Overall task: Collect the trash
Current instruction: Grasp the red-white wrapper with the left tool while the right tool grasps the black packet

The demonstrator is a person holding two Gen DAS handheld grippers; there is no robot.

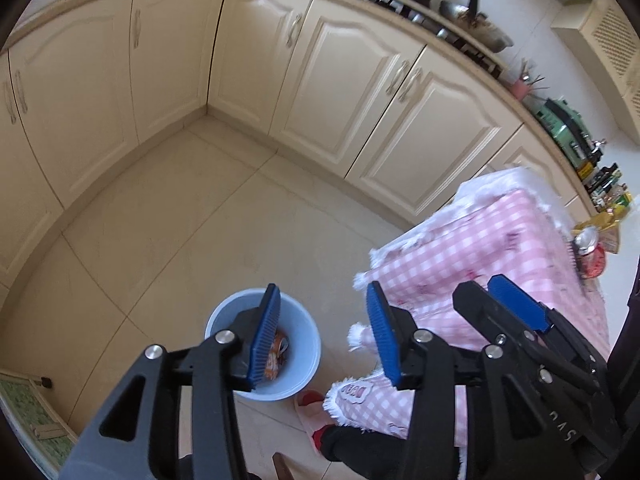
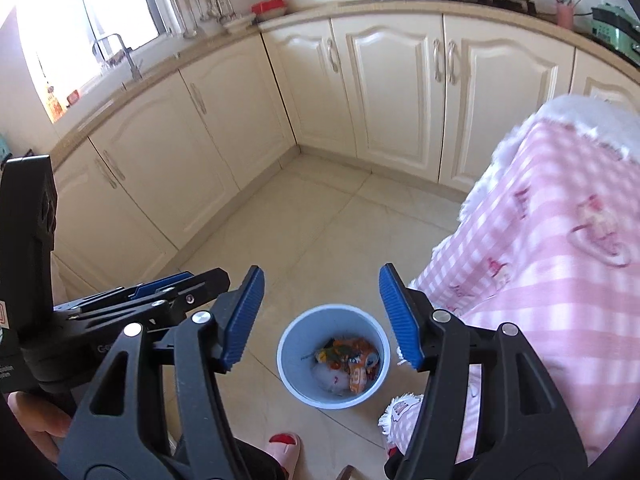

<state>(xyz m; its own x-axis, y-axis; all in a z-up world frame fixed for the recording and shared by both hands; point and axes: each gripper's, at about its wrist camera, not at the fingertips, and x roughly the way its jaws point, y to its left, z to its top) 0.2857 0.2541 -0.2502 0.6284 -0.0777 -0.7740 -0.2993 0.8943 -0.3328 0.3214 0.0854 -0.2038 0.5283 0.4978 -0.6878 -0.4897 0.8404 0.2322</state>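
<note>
The pink checked tablecloth (image 2: 552, 240) hangs at my right. On the floor below both grippers sits the blue bin (image 2: 292, 376) — wrappers (image 2: 352, 360) lie inside. My right gripper (image 2: 322, 314) and left gripper (image 1: 324, 332) are released, gripping nothing.

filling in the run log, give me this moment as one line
left gripper: jaws open, empty | right gripper: jaws open, empty | blue bin: on floor, holds snack wrappers | can: on pink checked tablecloth

Smooth pale-blue plastic bin (image 2: 333, 354) holds glossy crinkled wrappers (image 2: 352, 360); pink checked cloth (image 2: 552, 248), fringed, at right; glossy cream cabinet doors (image 2: 392, 92) above.
</note>
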